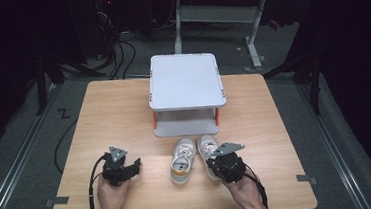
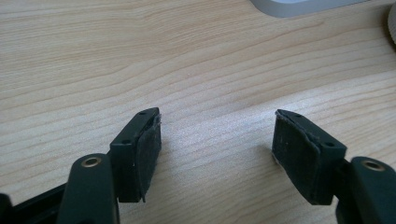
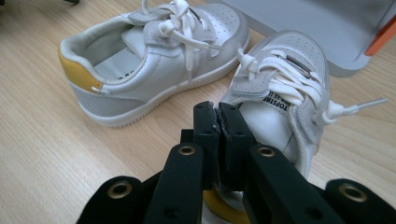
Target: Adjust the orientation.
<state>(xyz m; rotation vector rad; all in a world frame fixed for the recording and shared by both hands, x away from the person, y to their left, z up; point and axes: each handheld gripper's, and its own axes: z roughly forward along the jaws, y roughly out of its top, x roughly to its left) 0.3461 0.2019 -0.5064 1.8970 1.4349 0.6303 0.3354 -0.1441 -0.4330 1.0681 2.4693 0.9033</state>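
- Right shoe (image 3: 280,93): small black tag on the tongue under the laces, white print, first line reads "TOPSTRE…", rest cut off by the strap.
- Second line on that tag: too small to read.
- Left shoe (image 3: 154,60): no readable marking.

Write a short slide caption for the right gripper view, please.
Shut right claw poised over the nearer of two small white shoes beside a grey shelf.

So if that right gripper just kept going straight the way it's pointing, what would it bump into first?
Most likely the right shoe: the shut right gripper sits just over its heel end, pointing along it. Beyond stands the grey shelf. Whether it already touches is unclear.
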